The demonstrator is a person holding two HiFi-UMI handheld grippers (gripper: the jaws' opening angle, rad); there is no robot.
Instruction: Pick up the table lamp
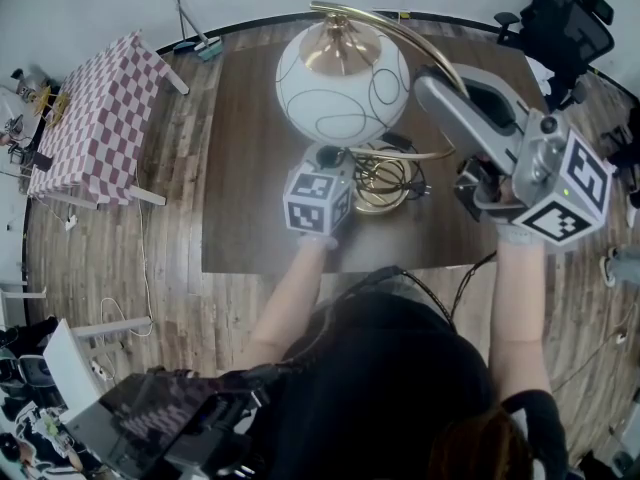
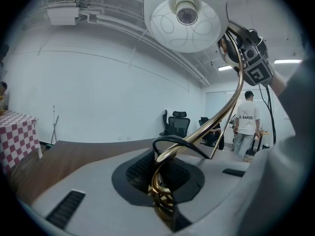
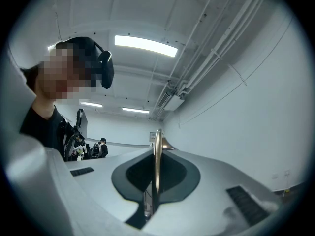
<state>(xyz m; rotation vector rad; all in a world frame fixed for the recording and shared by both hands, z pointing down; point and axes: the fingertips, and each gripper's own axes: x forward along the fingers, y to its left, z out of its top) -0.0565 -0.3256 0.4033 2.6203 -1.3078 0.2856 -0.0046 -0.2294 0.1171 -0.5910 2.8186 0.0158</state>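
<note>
The table lamp has a white globe shade [image 1: 342,83] with thin looping lines and a gold arched arm [image 1: 425,53]. Its gold ring base [image 1: 385,183] is over the dark tabletop [image 1: 245,188]; I cannot tell whether it rests there. My left gripper [image 1: 345,163] reaches in under the shade and is shut on the curled gold rod near the base [image 2: 165,156]. My right gripper [image 1: 432,86] is shut on the arched arm, which runs as a thin gold bar [image 3: 157,156] between its jaws. The left gripper view looks up at the shade [image 2: 184,18] from below.
A red-and-white checked table [image 1: 95,118] stands at the left. A black office chair [image 1: 565,23] is at the back right, and a mop [image 1: 195,38] leans by the wall. A black cable [image 1: 410,153] lies by the base. A person [image 2: 246,124] stands in the background.
</note>
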